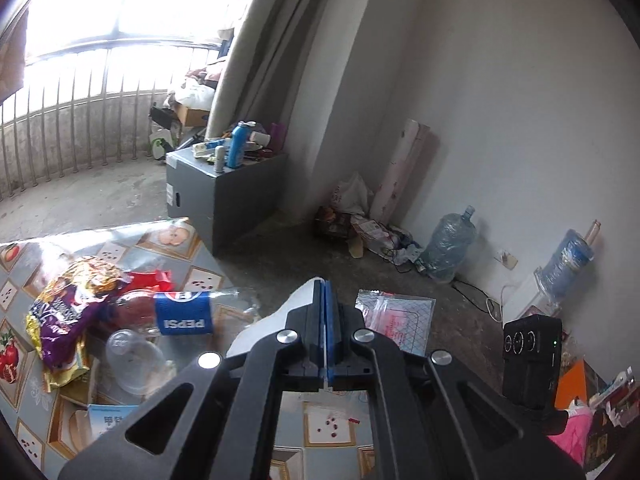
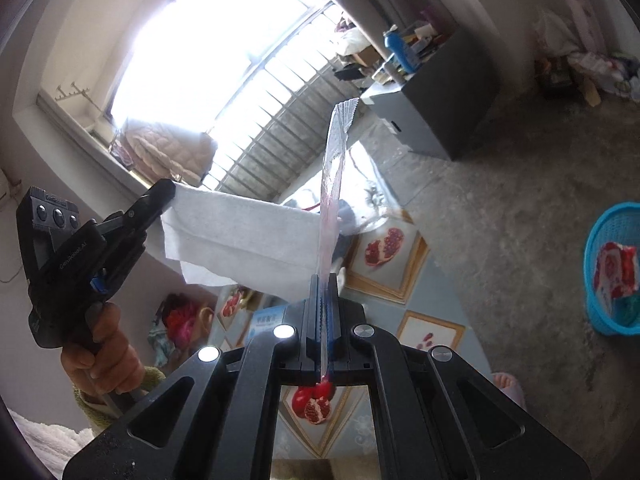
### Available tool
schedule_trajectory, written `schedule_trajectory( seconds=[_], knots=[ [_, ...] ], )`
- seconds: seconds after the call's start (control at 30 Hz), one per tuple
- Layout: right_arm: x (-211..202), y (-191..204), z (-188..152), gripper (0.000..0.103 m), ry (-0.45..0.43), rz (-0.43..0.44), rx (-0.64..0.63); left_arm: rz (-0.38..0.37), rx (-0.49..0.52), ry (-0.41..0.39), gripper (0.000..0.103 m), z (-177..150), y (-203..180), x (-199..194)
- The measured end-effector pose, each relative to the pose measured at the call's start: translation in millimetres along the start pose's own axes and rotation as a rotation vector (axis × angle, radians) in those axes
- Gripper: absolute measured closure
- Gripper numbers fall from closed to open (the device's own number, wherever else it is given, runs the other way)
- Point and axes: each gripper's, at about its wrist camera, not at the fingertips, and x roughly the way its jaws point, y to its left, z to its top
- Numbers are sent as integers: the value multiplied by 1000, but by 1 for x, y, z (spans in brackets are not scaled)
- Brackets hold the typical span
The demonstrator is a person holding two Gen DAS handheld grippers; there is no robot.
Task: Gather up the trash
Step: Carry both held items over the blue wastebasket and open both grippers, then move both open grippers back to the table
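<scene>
- Left claw (image 2: 170, 194) pinches a white tissue (image 2: 240, 236) by its edge, so the sheet hangs clear above the tabletop (image 2: 436, 280).
- Right claw (image 2: 324, 280) clamps a clear wrapper strip (image 2: 334, 184), standing upright.
- Blue basket (image 2: 600, 304) waits on the floor, well apart.
- Pepsi bottle (image 1: 182, 314) and snack bags (image 1: 68, 312) remain on the tabletop.

A grey cabinet (image 1: 224, 196) and water jug (image 1: 448, 246) stand near the wall.
</scene>
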Motion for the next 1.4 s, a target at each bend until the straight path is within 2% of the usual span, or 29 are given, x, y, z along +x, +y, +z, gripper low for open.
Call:
schedule_trajectory(
  seconds=[0.13, 0.3, 0.47, 0.53, 0.67, 0.87, 0.93, 0.97, 1.0, 1.03, 1.1, 1.2, 1.3, 1.4],
  knots=[
    [-28, -30, -1, 102, -66, -56, 58, -87, 44, 72, 103, 3, -41, 42],
    [-66, -78, -3, 102, -153, -179, 149, -190, 108, 178, 103, 2, -99, 110],
    [-87, -131, -8, 102, -195, -336, 258, -281, 134, 326, 103, -11, -149, 190],
    [-86, -147, -8, 102, -196, -382, 293, -311, 143, 408, 103, -20, -165, 229],
    [-74, -190, -12, 102, -168, -450, 400, -290, 173, 544, 103, -47, -192, 307],
    [-47, -268, -16, 100, -117, -529, 542, -251, 199, 689, 103, -92, -210, 399],
    [-42, -293, -16, 97, -118, -570, 574, -231, 217, 714, 101, -107, -214, 428],
    [-40, -306, -17, 95, -117, -577, 590, -223, 226, 737, 95, -115, -215, 440],
    [-36, -321, -17, 82, -111, -588, 620, -209, 236, 773, 82, -125, -215, 455],
    [-30, -335, -19, 68, -112, -589, 650, -177, 248, 803, 77, -133, -214, 466],
    [-22, -364, -27, 58, -124, -597, 724, -126, 268, 812, 76, -143, -213, 479],
    [-21, -382, -35, 57, -127, -658, 767, -114, 235, 809, 74, -145, -206, 478],
    [-33, -377, -41, 53, -175, -647, 792, -129, 237, 758, 72, -130, -202, 460],
    [-44, -363, -38, 52, -201, -658, 750, -121, 247, 682, 71, -107, -204, 438]
  ],
)
